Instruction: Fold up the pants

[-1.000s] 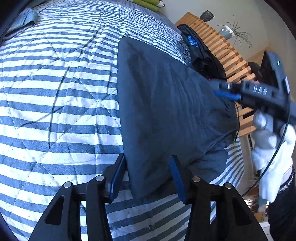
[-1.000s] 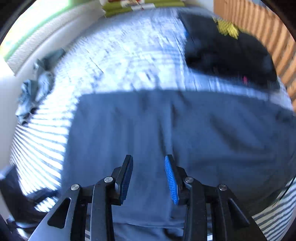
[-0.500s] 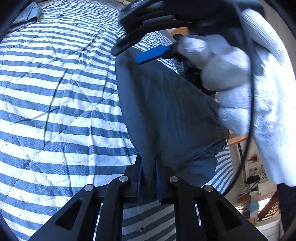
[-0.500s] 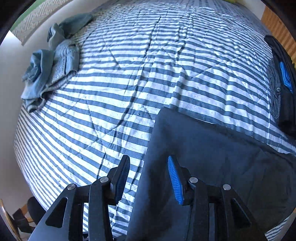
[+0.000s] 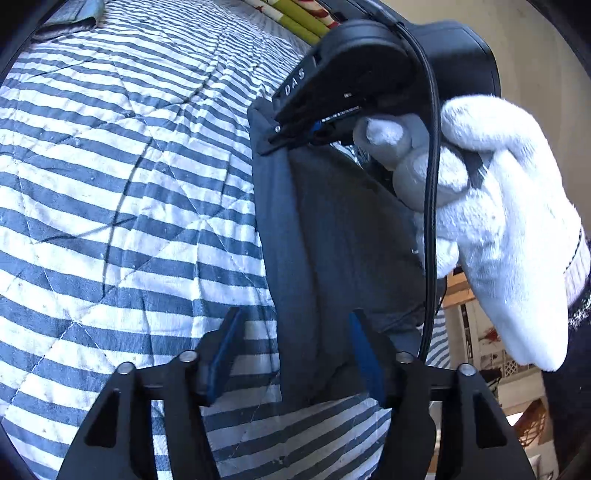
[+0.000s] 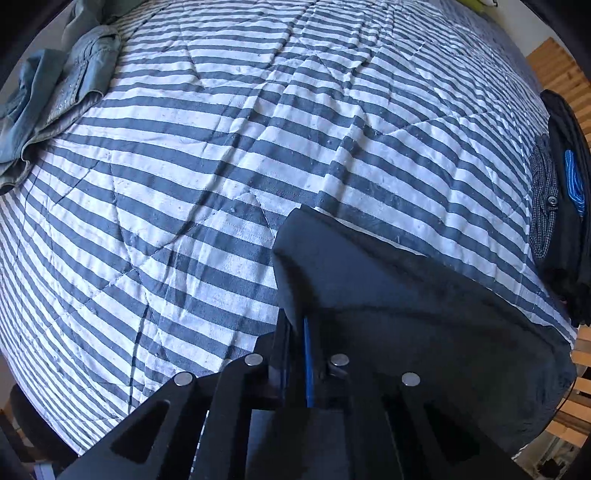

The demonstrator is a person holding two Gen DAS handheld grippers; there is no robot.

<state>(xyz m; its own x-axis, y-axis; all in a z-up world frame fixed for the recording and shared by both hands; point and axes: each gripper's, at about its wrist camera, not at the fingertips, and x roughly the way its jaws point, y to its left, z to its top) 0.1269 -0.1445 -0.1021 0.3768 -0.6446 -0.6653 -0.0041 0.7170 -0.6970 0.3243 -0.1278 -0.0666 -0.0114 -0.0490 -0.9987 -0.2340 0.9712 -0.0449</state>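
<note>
Dark grey pants (image 5: 332, 240) lie folded on the striped quilt (image 5: 110, 184). My left gripper (image 5: 295, 350) is open, its blue pads on either side of the near edge of the pants without pinching it. A white-gloved hand (image 5: 498, 221) holds my right gripper (image 5: 273, 140), which is shut on the far corner of the pants. In the right wrist view, that corner of the pants (image 6: 424, 314) rises lifted off the quilt (image 6: 258, 129) into the closed right gripper (image 6: 297, 328).
A crumpled denim garment (image 6: 55, 103) sits at the quilt's far left edge. A stack of dark clothes (image 6: 565, 206) lies at the right edge by a wooden slatted frame (image 6: 554, 62). Green pillows (image 5: 299, 18) lie at the head of the bed.
The left gripper closed on the near edge of the pants half a second ago and has now opened. The right gripper moved to the far corner and shut on it.
</note>
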